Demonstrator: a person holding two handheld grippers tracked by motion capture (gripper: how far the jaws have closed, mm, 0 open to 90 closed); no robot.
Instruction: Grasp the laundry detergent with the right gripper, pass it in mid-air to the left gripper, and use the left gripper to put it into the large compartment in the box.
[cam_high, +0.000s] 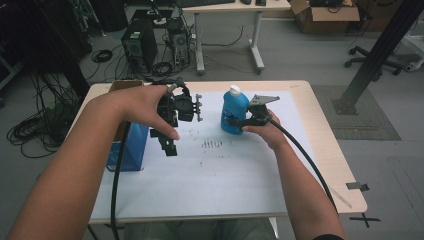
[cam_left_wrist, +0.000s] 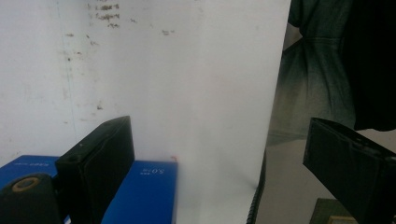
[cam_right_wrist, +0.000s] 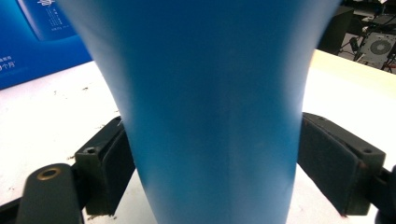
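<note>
A blue bottle (cam_high: 234, 111) with a white cap stands upright on the white mat (cam_high: 225, 170), right of centre. My right gripper (cam_high: 233, 121) reaches it from the right and is shut on its lower body. In the right gripper view both pads (cam_right_wrist: 116, 163) press against the sides of the bottle (cam_right_wrist: 210, 116). My left gripper (cam_high: 170, 145) hangs above the mat, pointing down, beside a blue box (cam_high: 131, 147). In the left gripper view the left gripper (cam_left_wrist: 219, 130) is open with nothing between its jaws, and the blue box (cam_left_wrist: 144, 196) lies below its left jaw.
The mat has dark scuff marks (cam_high: 212, 144) at its middle. The wooden table (cam_high: 325, 145) ends a little beyond the mat on the right. The blue box (cam_right_wrist: 32, 42) stands behind the bottle in the right gripper view. Computers and cables (cam_high: 150, 45) sit on the floor beyond the table.
</note>
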